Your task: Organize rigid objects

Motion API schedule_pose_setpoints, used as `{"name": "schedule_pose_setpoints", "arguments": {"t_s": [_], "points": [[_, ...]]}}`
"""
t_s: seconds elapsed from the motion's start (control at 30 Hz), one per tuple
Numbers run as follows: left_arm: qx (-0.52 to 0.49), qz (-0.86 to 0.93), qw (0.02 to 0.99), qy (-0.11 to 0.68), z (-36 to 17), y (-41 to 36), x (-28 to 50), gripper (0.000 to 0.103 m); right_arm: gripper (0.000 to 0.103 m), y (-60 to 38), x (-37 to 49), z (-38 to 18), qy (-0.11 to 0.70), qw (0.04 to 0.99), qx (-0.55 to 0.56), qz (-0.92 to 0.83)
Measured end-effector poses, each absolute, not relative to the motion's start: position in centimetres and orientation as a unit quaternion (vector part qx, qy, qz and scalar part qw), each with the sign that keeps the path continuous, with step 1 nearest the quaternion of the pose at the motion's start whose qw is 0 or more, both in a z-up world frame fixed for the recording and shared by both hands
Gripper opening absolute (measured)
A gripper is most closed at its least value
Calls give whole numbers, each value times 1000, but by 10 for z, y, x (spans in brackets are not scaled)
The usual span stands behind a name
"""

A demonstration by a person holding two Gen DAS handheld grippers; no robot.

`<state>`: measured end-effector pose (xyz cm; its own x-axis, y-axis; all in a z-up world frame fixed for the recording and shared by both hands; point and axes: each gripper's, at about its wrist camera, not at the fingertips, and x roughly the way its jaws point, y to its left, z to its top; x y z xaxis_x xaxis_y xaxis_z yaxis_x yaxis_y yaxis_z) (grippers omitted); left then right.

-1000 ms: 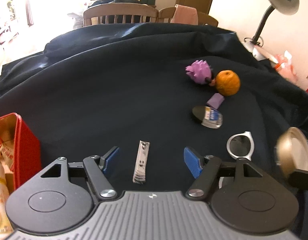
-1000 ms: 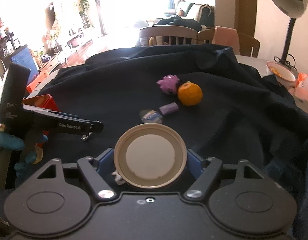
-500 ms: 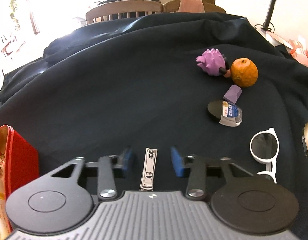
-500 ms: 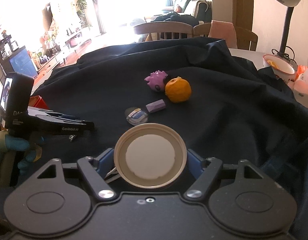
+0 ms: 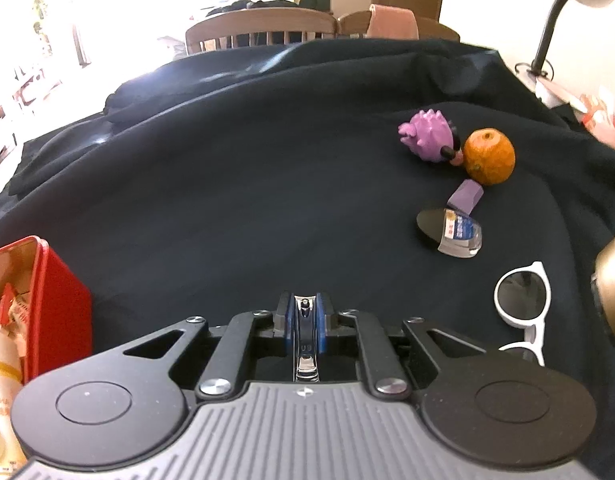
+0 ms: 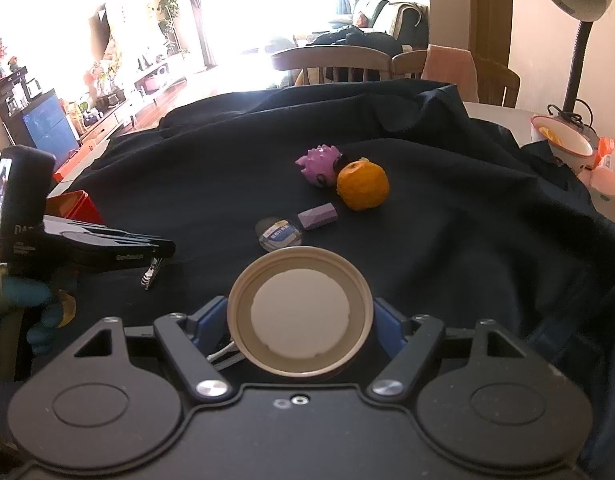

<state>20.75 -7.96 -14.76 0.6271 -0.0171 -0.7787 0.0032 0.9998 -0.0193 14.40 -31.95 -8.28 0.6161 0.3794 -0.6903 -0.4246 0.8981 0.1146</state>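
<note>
Dark cloth (image 5: 227, 184) underlies the left hand-held gripper (image 5: 306, 318), clamped tight on nail clippers (image 5: 306, 340).

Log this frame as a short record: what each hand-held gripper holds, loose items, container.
left hand-held gripper: shut on nail clipper
right hand-held gripper: shut on round lid
loose on black cloth: purple toy, orange, purple block, small jar, white sunglasses
container: red tin, open, near left

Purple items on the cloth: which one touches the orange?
The spiky purple toy leans against the orange; the small purple block lies apart, nearer the clear round case.
</note>
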Motion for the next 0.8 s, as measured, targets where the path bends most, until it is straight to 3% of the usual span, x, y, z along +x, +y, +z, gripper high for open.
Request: {"name": "schedule_pose_setpoints", "arguments": {"t_s": [0.8], "points": [[-72, -11, 915, 397, -87, -5, 128, 11, 76, -227, 100, -50, 337, 899, -53, 273]]}}
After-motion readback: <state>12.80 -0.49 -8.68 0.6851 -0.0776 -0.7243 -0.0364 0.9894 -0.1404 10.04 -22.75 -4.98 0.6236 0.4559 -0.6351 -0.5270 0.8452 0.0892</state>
